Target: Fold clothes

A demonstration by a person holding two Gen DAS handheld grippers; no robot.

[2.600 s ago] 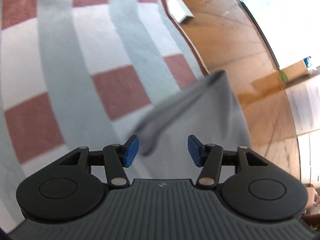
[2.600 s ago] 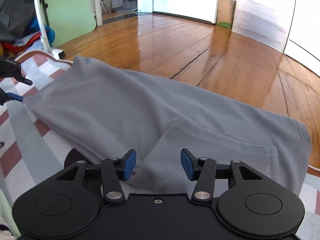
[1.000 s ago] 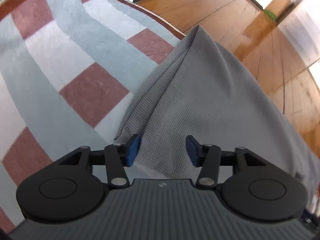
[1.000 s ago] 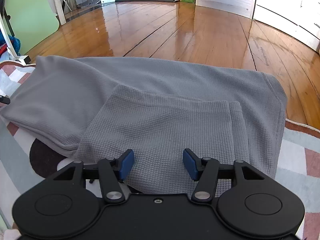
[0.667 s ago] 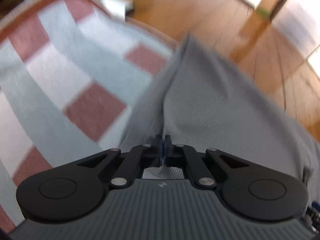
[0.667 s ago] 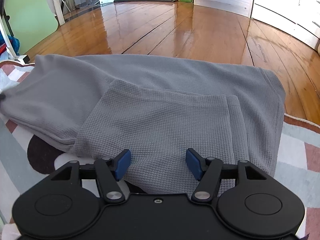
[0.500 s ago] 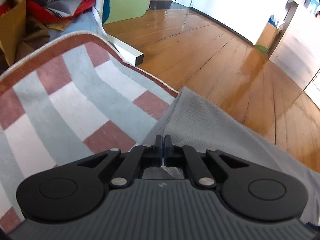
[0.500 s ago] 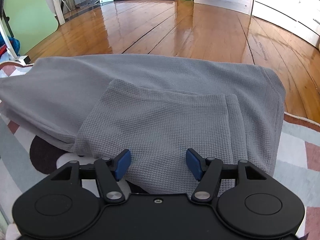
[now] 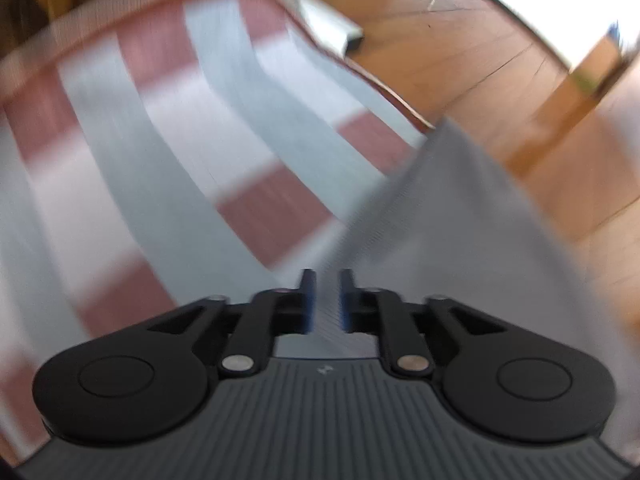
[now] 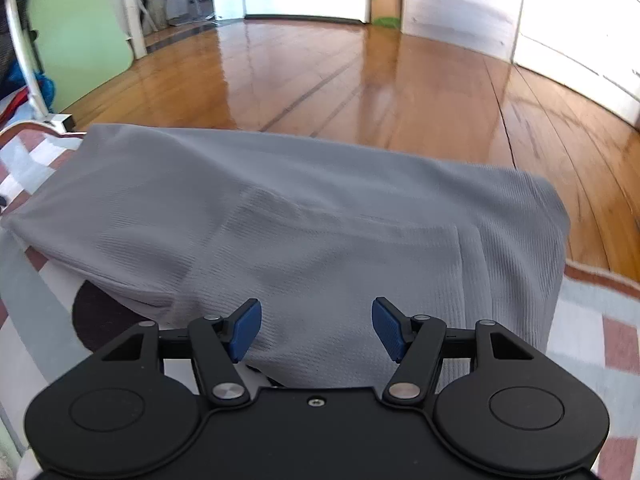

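- Fingers of the left gripper [image 9: 324, 300] are seen a narrow gap apart, with grey cloth running between them; whether the cloth is pinched cannot be told, as that view is smeared by motion.
- Jaws of the right gripper [image 10: 316, 330] are spread wide, poised over the near edge of the grey garment [image 10: 304, 240] and closed on nothing.
- The garment is spread across the checked rug [image 9: 160, 168], its far edge lying over onto the wooden floor [image 10: 360, 88]; a smaller layer is doubled onto it at the near right, so it is judged partly folded.
- A slip is judged possible at the left corner, since so little cloth is seen between those fingers; the doubled layer could also be dragged askew if one side is pulled while the other is unheld.
- Containers are not seen clearly; only a blurred box-like shape [image 9: 596, 64] at far right, contents unknown.
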